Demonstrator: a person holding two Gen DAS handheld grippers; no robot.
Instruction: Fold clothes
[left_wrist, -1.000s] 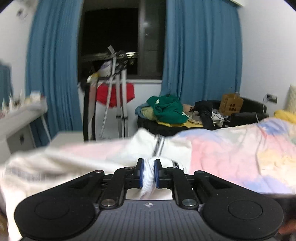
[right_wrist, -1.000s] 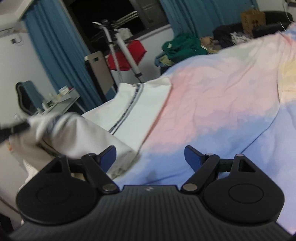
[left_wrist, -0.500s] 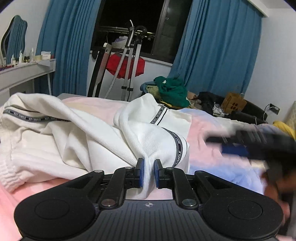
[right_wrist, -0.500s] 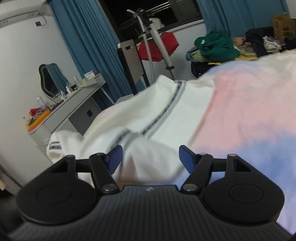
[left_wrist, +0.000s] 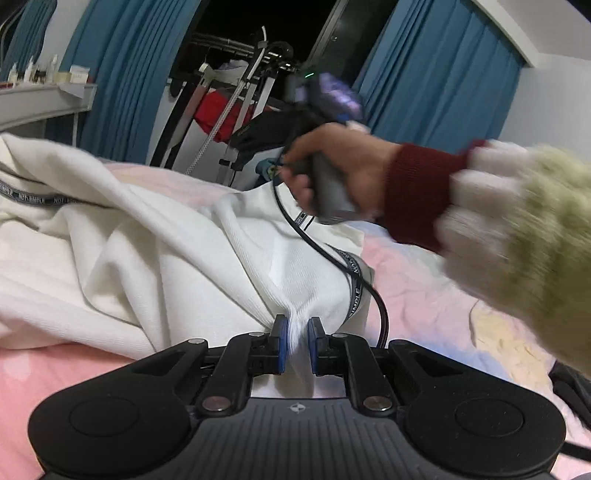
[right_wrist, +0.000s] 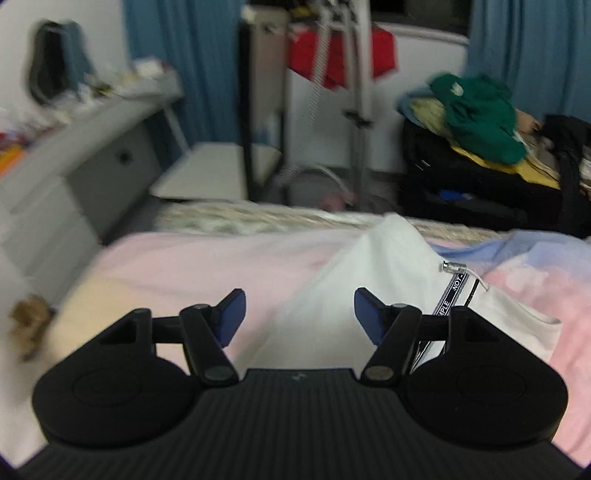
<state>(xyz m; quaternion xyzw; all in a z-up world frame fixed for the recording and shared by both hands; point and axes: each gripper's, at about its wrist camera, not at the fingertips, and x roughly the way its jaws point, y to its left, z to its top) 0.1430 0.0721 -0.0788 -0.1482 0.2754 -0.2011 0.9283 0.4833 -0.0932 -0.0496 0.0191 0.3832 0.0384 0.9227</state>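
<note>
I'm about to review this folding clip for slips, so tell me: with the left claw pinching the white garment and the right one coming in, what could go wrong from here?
1. The left claw pinches only a small bunched bit of the white garment; a tug might pull it free.
2. A black cable trails across the cloth and could snag a fold.
3. The right claw is closing with nothing yet pressed between its pads; it may shut on the pink bedsheet too.

Dim indoor light, fisheye-bent edges, right view motion-blurred
</note>
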